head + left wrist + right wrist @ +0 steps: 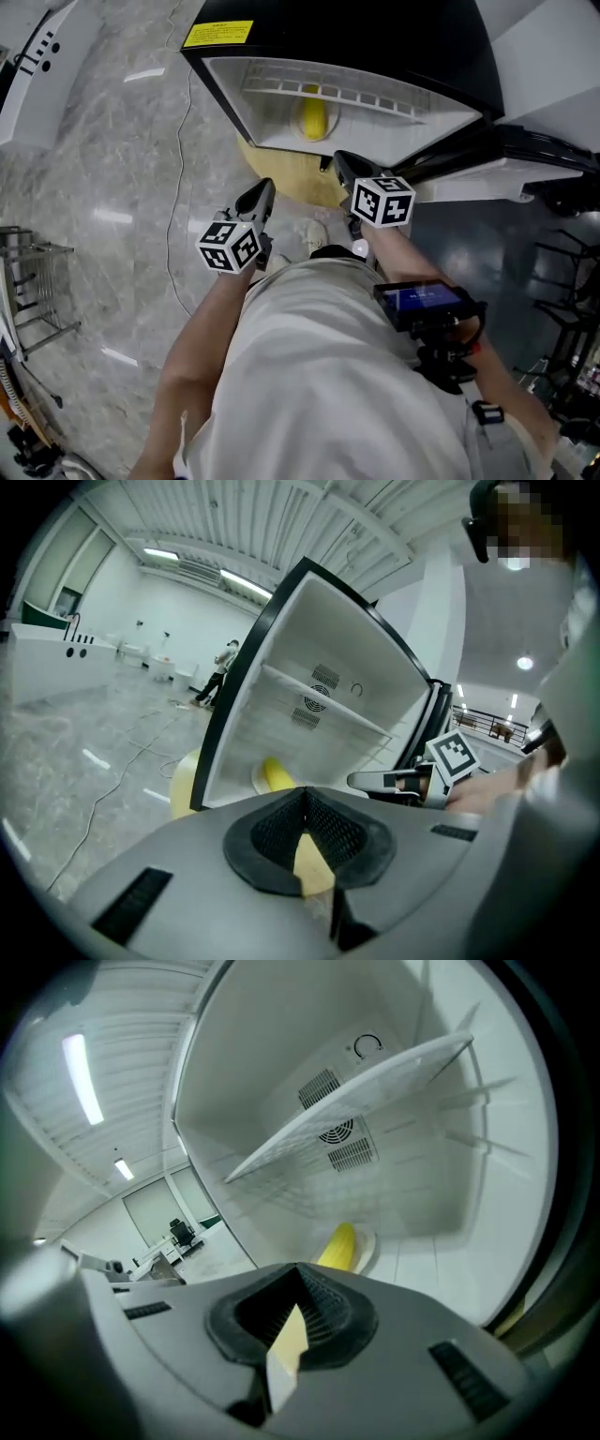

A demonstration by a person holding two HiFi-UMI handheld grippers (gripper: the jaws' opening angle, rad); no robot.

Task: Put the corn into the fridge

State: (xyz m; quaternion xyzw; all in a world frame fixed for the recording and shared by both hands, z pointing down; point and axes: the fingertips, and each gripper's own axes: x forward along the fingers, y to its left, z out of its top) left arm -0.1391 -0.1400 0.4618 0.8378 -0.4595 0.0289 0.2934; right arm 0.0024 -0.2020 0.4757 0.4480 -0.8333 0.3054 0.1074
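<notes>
grey marble floor (112,169), open fridge (375,37), corn (313,114) inside

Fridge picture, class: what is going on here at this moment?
A person stands at the open fridge with a gripper in each hand. The corn lies on a plate inside, below the wire shelf. The left gripper and right gripper are both shut, hold nothing, and hang outside the fridge.

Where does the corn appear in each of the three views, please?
Head view: upper middle, the corn lies inside the open fridge, below the wire shelf.
Left gripper view: the corn is just left of centre, on the fridge floor.
Right gripper view: the corn is just below centre, on the fridge floor.
Shared landmark: the wire shelf above the corn.
</notes>
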